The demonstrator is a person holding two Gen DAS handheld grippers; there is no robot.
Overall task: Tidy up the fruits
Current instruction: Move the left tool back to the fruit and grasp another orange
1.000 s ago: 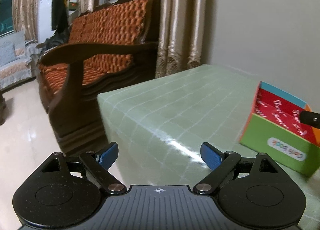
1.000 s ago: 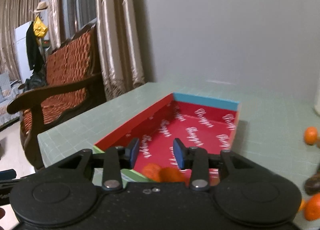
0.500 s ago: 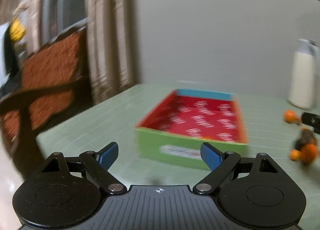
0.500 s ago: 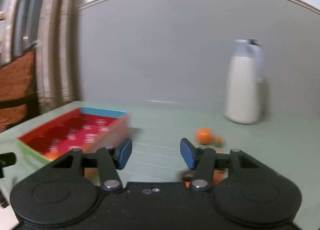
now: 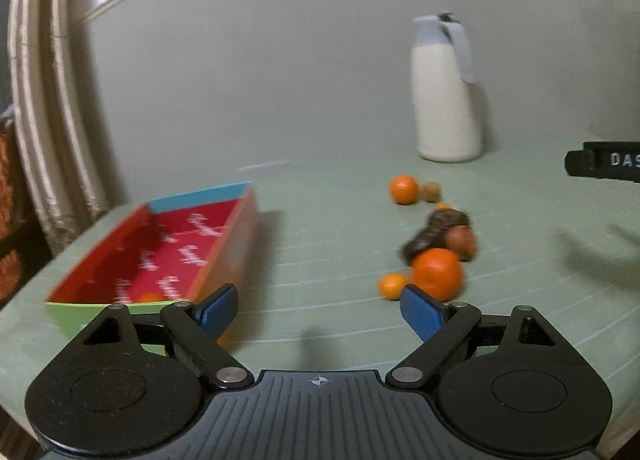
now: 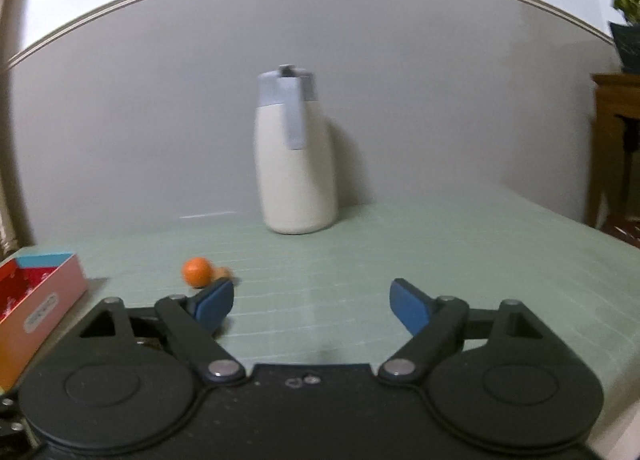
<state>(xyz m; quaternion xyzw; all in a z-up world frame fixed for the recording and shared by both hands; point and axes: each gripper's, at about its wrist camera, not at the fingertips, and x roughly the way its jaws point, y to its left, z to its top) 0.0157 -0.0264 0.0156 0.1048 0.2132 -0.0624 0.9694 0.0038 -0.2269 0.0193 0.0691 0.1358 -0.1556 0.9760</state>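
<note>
In the left wrist view a red-lined box (image 5: 224, 260) with a green front lies on the left of the green table; an orange fruit (image 5: 150, 297) lies inside it. To its right sit a big orange (image 5: 437, 273), a small orange (image 5: 392, 285), a dark brown fruit (image 5: 434, 233), a reddish fruit (image 5: 464, 242), a farther orange (image 5: 404, 189) and a small brown fruit (image 5: 431, 191). My left gripper (image 5: 320, 310) is open and empty, above the table in front of them. My right gripper (image 6: 312, 302) is open and empty; an orange (image 6: 196, 271) and the box corner (image 6: 44, 296) lie to its left.
A white jug with a grey-blue lid (image 5: 444, 92) stands at the back by the wall, also in the right wrist view (image 6: 296, 156). Curtains (image 5: 52, 108) hang at the left. A wooden cabinet (image 6: 616, 148) stands beyond the table's right edge.
Both grippers have swung right, from the sofa and box to the loose fruit and the jug. The right gripper's jaws have opened wider.
</note>
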